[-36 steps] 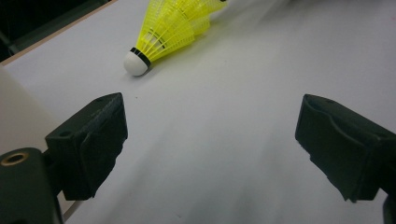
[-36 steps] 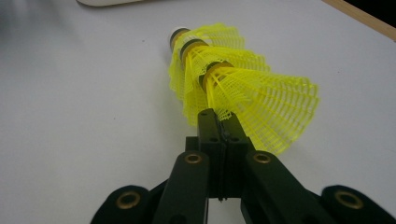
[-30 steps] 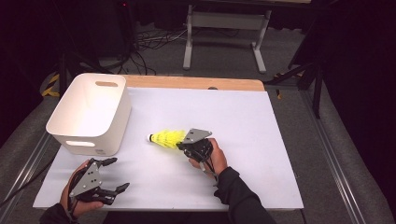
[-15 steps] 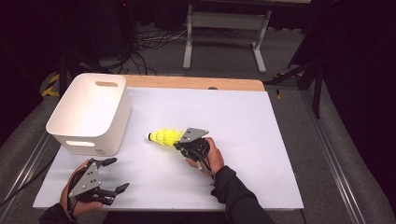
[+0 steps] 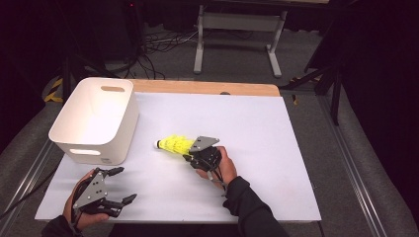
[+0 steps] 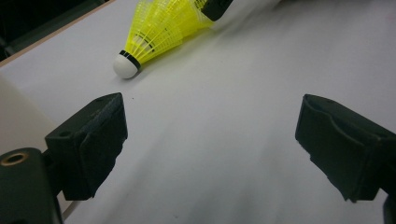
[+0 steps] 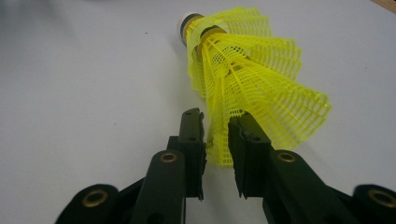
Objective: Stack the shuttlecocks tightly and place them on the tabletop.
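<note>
A yellow shuttlecock (image 5: 174, 144) with a white cork lies on its side on the white table top, cork towards the bin; its mesh skirt looks layered, like nested ones. My right gripper (image 5: 190, 151) sits at its skirt end. In the right gripper view the skirt's rim (image 7: 252, 79) stands between the jaws (image 7: 215, 119), which have just been opening and show a narrow gap, so the gripper is open. My left gripper (image 5: 126, 185) rests near the front left edge, open wide with nothing between its jaws (image 6: 210, 126), and looks towards the shuttlecock (image 6: 159, 28).
A white plastic bin (image 5: 94, 116) with handle slots stands at the table's left, beside the left gripper's view (image 6: 14, 121). A wooden strip (image 5: 207, 88) edges the far side. Dark floor, cables and a metal stand lie beyond.
</note>
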